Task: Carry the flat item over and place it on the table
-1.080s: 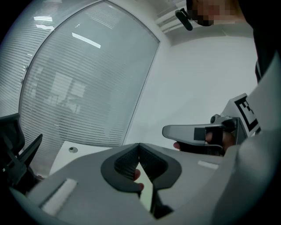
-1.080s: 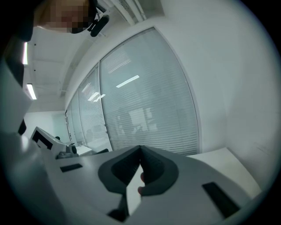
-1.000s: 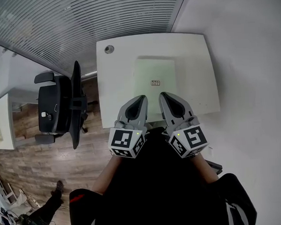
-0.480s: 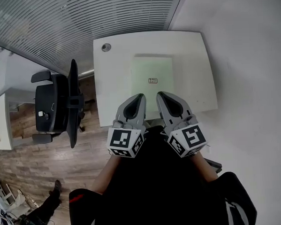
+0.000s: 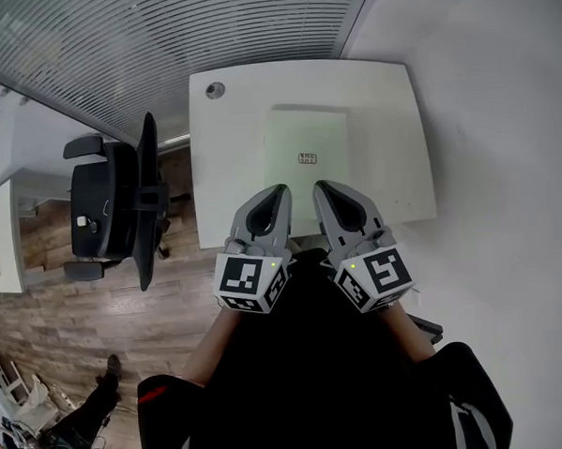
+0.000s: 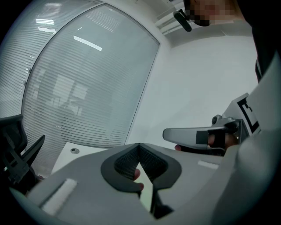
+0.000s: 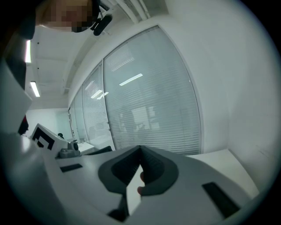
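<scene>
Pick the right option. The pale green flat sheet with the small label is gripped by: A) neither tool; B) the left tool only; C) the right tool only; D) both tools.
D: the left tool and the right tool each have their jaws closed on a thin edge of the pale green flat sheet.

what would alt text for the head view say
Seen from above, the left gripper and right gripper sit side by side, jaws together, tips at the near edge of a pale flat item on or just over a white table. A black chair stands to the left on a wood floor.
</scene>
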Demonstrator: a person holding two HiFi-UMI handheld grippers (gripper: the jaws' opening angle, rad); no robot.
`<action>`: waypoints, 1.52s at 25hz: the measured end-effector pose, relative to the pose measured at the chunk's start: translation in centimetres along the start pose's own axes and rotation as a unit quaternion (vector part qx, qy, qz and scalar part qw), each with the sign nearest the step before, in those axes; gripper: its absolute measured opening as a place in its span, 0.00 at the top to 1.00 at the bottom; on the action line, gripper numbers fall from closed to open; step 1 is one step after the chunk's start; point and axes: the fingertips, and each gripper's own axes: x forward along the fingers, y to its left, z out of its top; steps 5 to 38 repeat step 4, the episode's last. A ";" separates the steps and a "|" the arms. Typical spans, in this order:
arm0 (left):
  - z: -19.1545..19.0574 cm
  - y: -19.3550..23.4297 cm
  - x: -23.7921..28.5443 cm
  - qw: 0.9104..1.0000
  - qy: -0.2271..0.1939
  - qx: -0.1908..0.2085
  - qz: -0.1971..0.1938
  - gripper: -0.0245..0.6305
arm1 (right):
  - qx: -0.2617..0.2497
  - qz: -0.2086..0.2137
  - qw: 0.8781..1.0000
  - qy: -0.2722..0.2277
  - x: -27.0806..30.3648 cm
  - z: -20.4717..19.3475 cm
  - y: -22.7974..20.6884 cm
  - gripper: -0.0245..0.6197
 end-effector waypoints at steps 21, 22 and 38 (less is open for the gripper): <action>0.0 0.0 0.1 1.000 0.001 0.000 0.001 0.95 | -0.001 0.001 1.000 0.001 0.0 0.0 -0.1 0.96; 0.0 0.0 0.1 1.000 0.001 0.000 0.001 0.95 | -0.001 0.001 1.000 0.001 0.0 0.0 -0.1 0.96; 0.0 0.0 0.1 1.000 0.001 0.000 0.001 0.95 | -0.001 0.001 1.000 0.001 0.0 0.0 -0.1 0.96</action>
